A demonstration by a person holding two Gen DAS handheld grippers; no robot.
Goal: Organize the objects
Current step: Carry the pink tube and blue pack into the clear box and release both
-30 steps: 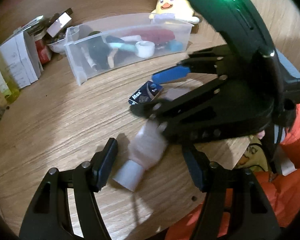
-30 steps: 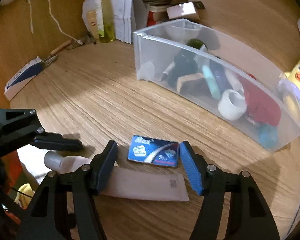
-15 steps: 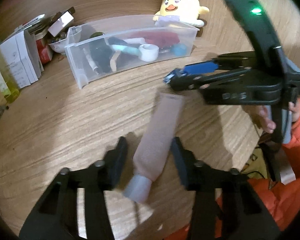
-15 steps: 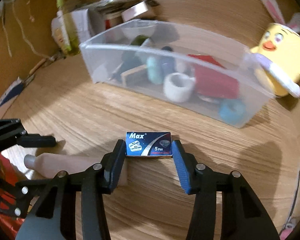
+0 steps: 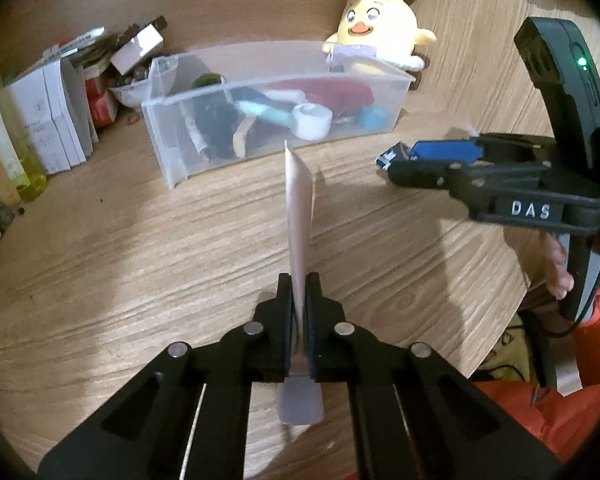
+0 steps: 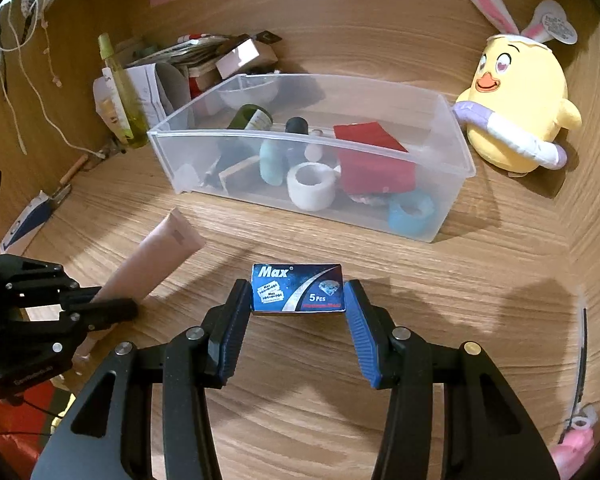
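Carrying: left gripper [image 5: 298, 300] clamps tube [image 5: 300, 216], right gripper [image 6: 296, 300] grips box [image 6: 298, 289]; next, lower both over bin [image 6: 452, 136] near the table's far edge

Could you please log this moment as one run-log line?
left tongs: shut on pink tube | right tongs: shut on blue blade box | clear bin: awaiting both

Tube [image 5: 299, 216] cap end blurred below the jaws, razor box [image 5: 392, 156] mostly hidden behind right gripper [image 5: 428, 162]
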